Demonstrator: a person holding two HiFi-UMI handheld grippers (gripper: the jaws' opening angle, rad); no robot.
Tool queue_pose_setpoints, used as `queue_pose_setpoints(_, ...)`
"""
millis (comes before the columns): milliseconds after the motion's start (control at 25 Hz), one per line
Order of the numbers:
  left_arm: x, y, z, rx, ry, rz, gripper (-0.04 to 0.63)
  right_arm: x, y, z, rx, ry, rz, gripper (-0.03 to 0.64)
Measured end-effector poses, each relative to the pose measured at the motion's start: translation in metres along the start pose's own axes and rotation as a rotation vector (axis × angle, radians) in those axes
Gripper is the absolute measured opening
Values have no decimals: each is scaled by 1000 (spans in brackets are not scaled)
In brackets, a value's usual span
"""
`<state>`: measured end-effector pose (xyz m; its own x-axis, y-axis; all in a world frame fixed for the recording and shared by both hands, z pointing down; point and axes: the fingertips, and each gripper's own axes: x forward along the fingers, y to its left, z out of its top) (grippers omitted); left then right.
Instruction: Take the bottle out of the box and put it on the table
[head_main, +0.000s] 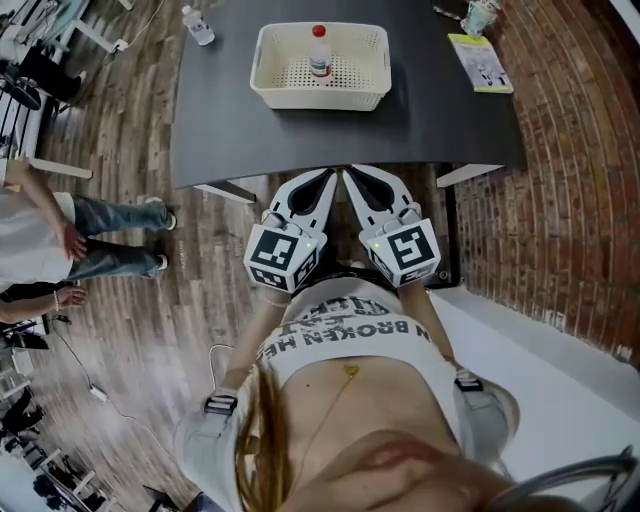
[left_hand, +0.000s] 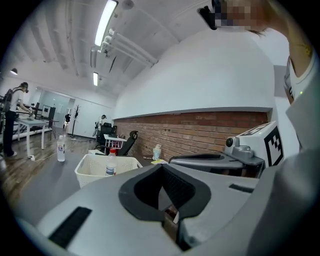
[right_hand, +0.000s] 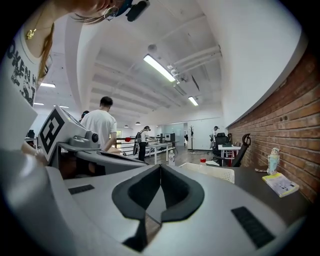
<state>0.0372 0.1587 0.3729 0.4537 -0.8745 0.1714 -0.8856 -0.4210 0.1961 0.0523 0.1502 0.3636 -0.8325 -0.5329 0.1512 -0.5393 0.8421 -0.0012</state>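
**While both grippers hang closed, the bottle waits in the box**

Close to the person's body, the left gripper (head_main: 326, 178) and the right gripper (head_main: 352, 176) sit side by side with their tips angled toward each other, short of the near edge of the dark tabletop (head_main: 230, 130). Each gripper view shows its fingers pressed together with nothing between them, so neither is ready to take anything.

Beyond them the white perforated box (head_main: 320, 97) stands near the middle of the tabletop. The bottle (head_main: 319, 55) is upright inside it, red cap up, about midway across its width. Farther off, a second bottle (head_main: 198, 26) lies by the far left corner and a booklet (head_main: 480, 63) lies toward the far right.

The step in hand looks like the reach, with the task hardly begun. To do it well:

- Choose one gripper and spread its fingers wide before it crosses the box's near wall.
- Come in from above the rim, since the walls would block a level approach.
- Close on the bottle's body below the cap, where the sides run straight.
- Lift straight up until the base clears the rim, because a tilted pull could catch the wall and drag the light box.
- Rest the other gripper on the rim to keep the box from shifting.
- Set the bottle upright on the bare tabletop beside the box, left or right.
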Motion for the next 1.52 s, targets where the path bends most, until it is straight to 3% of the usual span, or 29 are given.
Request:
queue_pose_setpoints(800, 2, 91, 5, -21, 18, -36, 0, 90, 0, 0, -13, 26, -47, 9)
queue_pose_setpoints(1080, 15, 109, 8, -38, 14, -18, 0, 101, -26, 1, -8, 35, -78, 9)
queue_pose_setpoints(1520, 82, 140, 32, -45, 4, 40, 0, 149, -85, 15, -13, 18, 17, 9)
